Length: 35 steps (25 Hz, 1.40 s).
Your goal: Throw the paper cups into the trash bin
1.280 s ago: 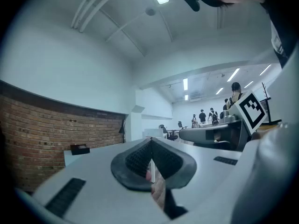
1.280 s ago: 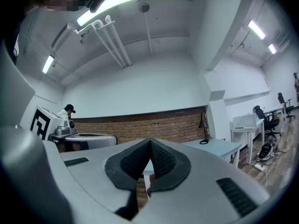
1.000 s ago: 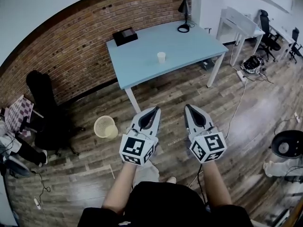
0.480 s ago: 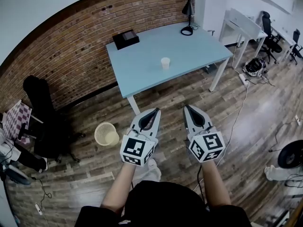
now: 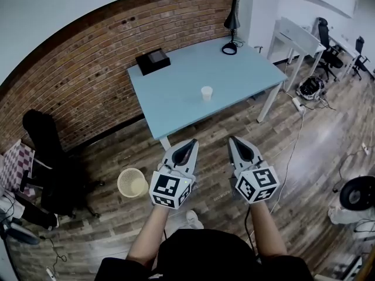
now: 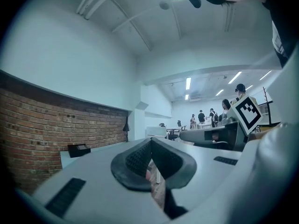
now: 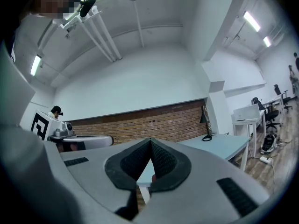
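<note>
Grey jaws first: left gripper [image 5: 191, 142] pressed together at the tips, nothing between the pads. Its own view [image 6: 150, 142] confirms this. Right gripper [image 5: 233, 140] the same, tips meeting and empty [image 7: 150, 141]. Both are held level, side by side, pointing at the table [image 5: 170, 101].

Beyond the tips is a strip of wood floor [image 5: 304, 139], then the table's near edge. One white paper cup [image 5: 206, 93] stands upright near the table's middle, well apart from both grippers and slightly nearer the right one's line. Only this one cup is visible. A black box [image 5: 153, 58] sits at the far left corner and a lamp [image 5: 230, 25] at the far right, with the brick wall [image 5: 82, 86] behind. The bin [image 5: 132, 182] is on the floor, just left of the left gripper and short of the table.

Change over the last second: table and cup have slid down the head view toward the grippers, and the bin has dropped level with the left cube. The person is walking in. The jaws have stayed closed throughout.

Reading: approach stage only, cup untouched and nothing binned yet. The cup looks not yet within reach. One pair of jaws must spread before any pinch, and a light cup may tip or crush if squeezed hard. The bin is close by, so the carry should be short.
</note>
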Each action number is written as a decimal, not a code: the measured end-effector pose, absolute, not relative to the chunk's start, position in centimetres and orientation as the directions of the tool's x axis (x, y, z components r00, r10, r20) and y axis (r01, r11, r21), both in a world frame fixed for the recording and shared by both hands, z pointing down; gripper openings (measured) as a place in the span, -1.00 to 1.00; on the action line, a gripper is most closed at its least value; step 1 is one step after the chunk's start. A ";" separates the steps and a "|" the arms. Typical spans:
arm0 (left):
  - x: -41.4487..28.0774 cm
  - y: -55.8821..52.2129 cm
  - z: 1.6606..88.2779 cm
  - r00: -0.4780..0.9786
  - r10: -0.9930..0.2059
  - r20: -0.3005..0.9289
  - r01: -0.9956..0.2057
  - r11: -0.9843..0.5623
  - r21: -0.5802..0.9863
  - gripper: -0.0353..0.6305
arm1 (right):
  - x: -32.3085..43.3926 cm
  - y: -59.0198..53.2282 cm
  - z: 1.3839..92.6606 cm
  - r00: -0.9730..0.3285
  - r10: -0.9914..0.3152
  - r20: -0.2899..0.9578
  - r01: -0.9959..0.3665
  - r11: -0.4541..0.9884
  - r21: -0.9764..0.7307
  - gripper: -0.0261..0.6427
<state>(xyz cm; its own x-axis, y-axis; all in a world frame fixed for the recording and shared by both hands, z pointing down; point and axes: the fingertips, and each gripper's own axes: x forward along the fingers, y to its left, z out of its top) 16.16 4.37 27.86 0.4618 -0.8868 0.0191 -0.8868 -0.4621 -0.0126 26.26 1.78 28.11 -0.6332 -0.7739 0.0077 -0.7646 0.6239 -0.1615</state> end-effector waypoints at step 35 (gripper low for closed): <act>10.9 -12.5 31.9 0.503 -0.863 0.053 -0.864 -0.498 0.074 -0.88 | 22.1 -15.8 32.1 -0.569 -0.816 0.097 -0.820 0.554 -0.145 -0.94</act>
